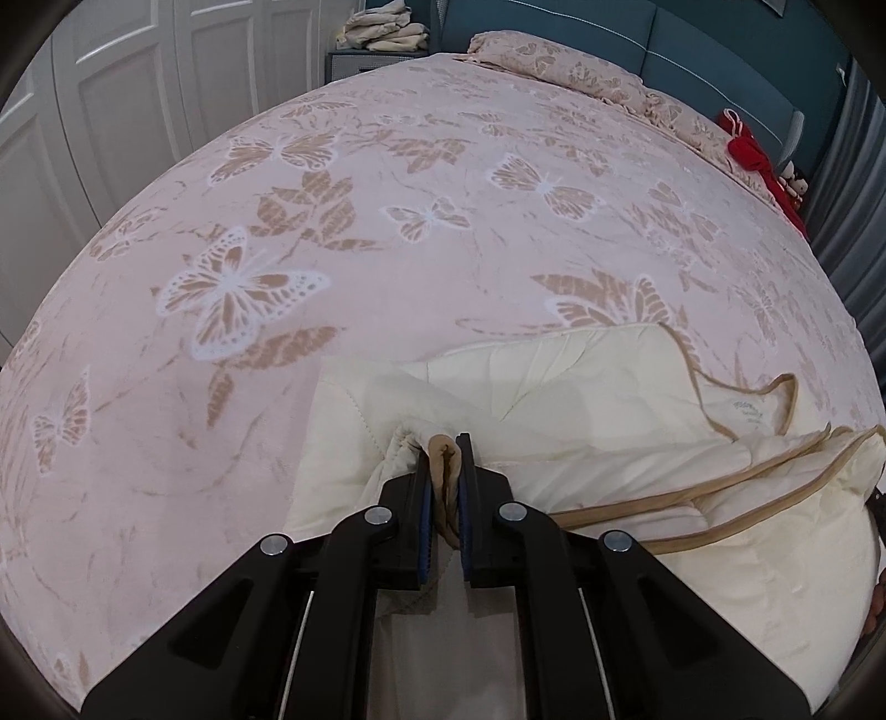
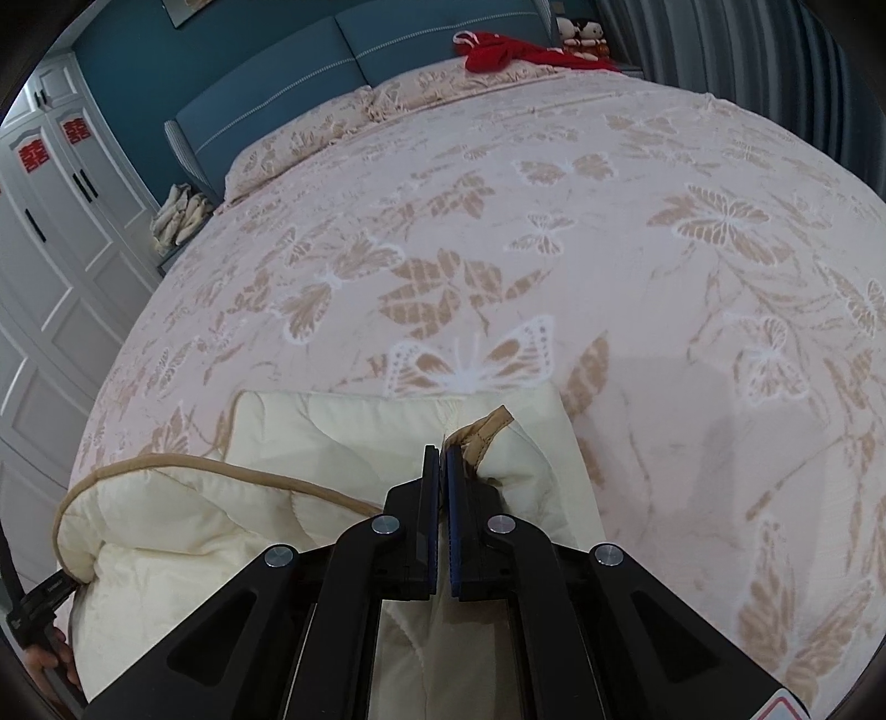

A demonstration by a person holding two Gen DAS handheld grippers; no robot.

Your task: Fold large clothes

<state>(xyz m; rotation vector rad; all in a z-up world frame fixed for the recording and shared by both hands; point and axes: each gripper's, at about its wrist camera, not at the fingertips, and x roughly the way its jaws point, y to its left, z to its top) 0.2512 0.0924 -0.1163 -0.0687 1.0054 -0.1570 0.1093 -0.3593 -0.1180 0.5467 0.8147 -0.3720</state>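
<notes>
A cream quilted blanket (image 1: 581, 376) with tan piping lies bunched at the near edge of a bed with a pink butterfly-patterned cover (image 1: 387, 221). My left gripper (image 1: 446, 443) is shut on a fold of the tan piping at the blanket's edge. In the right wrist view the same blanket (image 2: 332, 443) spreads to the left. My right gripper (image 2: 441, 448) is shut on the blanket's corner, and a tan piping tip (image 2: 487, 426) pokes out just past the fingertips. The blanket's underside is hidden.
A matching pillow (image 1: 581, 72) lies along the blue headboard (image 2: 277, 94). A red garment (image 2: 509, 52) and small dolls (image 2: 581, 30) sit at the far corner. White wardrobe doors (image 1: 138, 83) stand to the left, and folded cloth (image 1: 382, 30) is stacked beside the bed.
</notes>
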